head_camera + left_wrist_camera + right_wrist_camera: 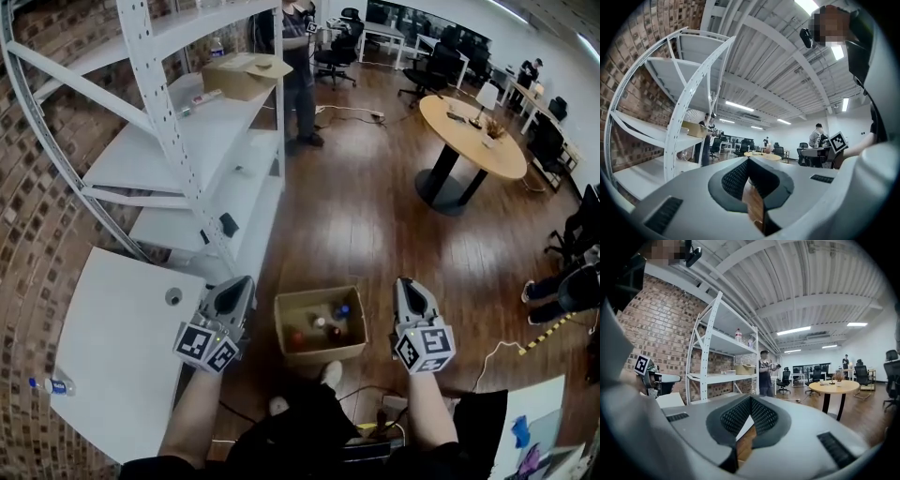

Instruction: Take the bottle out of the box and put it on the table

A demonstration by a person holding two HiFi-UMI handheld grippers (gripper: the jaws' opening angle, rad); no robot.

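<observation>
An open cardboard box [322, 353] stands on the wooden floor between my two grippers, with several small bottles [320, 323] inside it. To its left is a white table [117, 342] with one clear bottle [52, 384] lying near its left edge. My left gripper [240, 283] [748, 160] hovers over the table's right corner, left of the box, its jaws shut and empty. On the box's other side my right gripper [405, 282] [750, 398] is held out level, jaws also shut with nothing between them. Neither gripper touches the box.
A white metal rack [187, 141] rises behind the table, with a cardboard carton [246, 73] on a shelf. A person [298, 66] stands beyond it. A round wooden table [473, 136] and office chairs are at the far right. Cables lie on the floor by my feet [330, 373].
</observation>
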